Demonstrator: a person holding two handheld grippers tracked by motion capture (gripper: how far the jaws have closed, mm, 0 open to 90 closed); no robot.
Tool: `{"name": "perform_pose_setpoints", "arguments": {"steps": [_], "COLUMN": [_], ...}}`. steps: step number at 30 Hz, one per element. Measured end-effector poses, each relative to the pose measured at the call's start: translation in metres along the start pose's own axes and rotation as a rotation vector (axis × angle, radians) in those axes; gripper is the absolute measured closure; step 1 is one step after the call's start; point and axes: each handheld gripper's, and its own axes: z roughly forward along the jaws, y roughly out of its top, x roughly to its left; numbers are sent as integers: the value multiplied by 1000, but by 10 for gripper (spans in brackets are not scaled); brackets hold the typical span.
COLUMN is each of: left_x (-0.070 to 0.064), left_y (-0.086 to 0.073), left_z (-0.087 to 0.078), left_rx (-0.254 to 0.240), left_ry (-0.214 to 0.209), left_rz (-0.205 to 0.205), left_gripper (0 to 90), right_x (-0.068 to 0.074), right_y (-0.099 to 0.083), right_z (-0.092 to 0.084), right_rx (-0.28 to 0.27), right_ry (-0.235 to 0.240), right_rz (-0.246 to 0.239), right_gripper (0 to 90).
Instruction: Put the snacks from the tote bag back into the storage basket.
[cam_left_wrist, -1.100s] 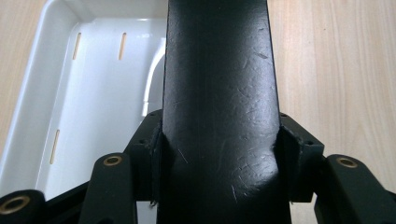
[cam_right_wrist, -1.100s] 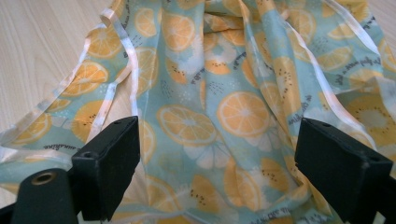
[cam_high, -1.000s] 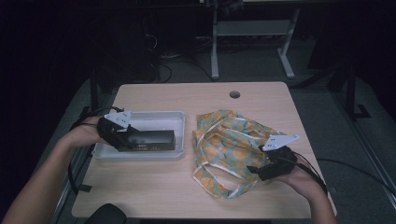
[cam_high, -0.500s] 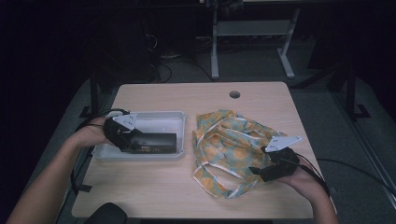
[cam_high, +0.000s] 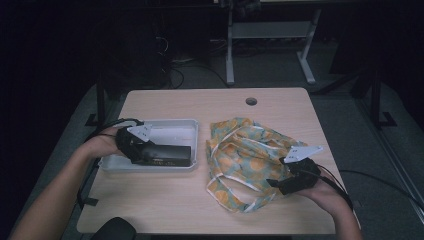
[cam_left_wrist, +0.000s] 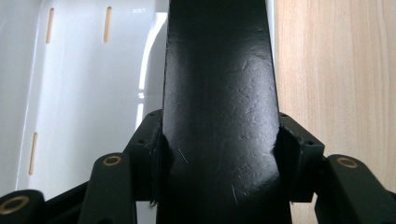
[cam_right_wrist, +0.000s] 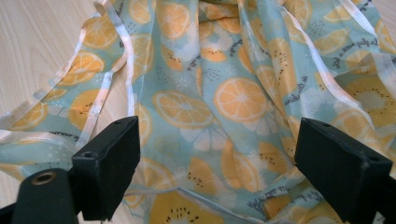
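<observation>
A long flat black case (cam_high: 167, 154) lies along the near side of a white plastic tray (cam_high: 170, 122). My left gripper (cam_high: 150, 152) is shut on its left end. In the left gripper view the case (cam_left_wrist: 217, 70) runs straight out between the pads, which press on both its sides, with the tray (cam_left_wrist: 84, 93) beneath my left gripper (cam_left_wrist: 219, 140). A crumpled cloth (cam_high: 245, 150) printed with orange slices lies to the right of the tray. My right gripper (cam_high: 277, 185) rests at its near right edge. In the right gripper view my right gripper (cam_right_wrist: 217, 158) stands open over the cloth (cam_right_wrist: 233, 98), with nothing pinched.
The wooden table (cam_high: 200, 102) has a cable hole (cam_high: 251, 101) near its far edge. Bare wood shows behind the tray and cloth and along the near edge. A metal desk frame (cam_high: 230, 60) stands on the dark floor beyond.
My left gripper has shifted slightly with the black case, still over the tray. The right gripper has stayed at the cloth's edge.
</observation>
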Motion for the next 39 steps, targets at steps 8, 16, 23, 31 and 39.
{"name": "perform_pose_setpoints", "arguments": {"steps": [8,16,23,31,39], "left_x": [0,2,2,0,0], "left_y": [-2,-7,-8,-8,-8], "left_z": [7,9,11,16,16], "left_rx": [-4,-24,-26,0,-1], "left_ry": [-17,-31,-35,-41,-49], "left_rz": [-8,-24,-21,-28,-33], "left_gripper": [421,417,413,405,394], "right_x": [0,0,0,0,-1], "right_y": [-1,0,0,0,-1], "right_z": [0,1,2,2,2], "right_rx": [3,6,14,15,18], "right_ry": [0,3,0,-1,0], "right_rz": [1,0,-8,-9,-7], "right_gripper": [140,140,140,141,141]}}
